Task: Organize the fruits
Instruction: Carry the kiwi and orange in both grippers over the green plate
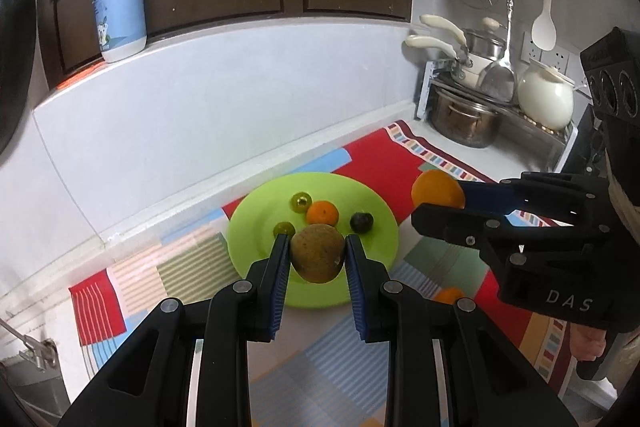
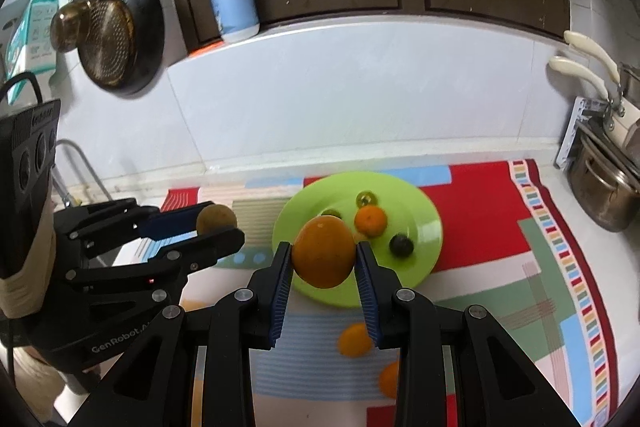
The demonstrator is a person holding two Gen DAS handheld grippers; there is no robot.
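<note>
Left wrist view: at lower centre, the left gripper (image 1: 318,259) clamps a brownish kiwi (image 1: 317,253) by its sides above the green plate (image 1: 256,211). The kiwi looks light and soft, best held gently at its widest part.

Right wrist view: the right gripper (image 2: 323,259) squeezes a firm, smooth orange (image 2: 323,253) at centre. Loose fruit at the bottom is partly hidden behind its fingers.

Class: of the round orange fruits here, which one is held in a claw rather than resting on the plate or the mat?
The large orange clamped in the right claw; the small tangerine sits on the green plate.
</note>
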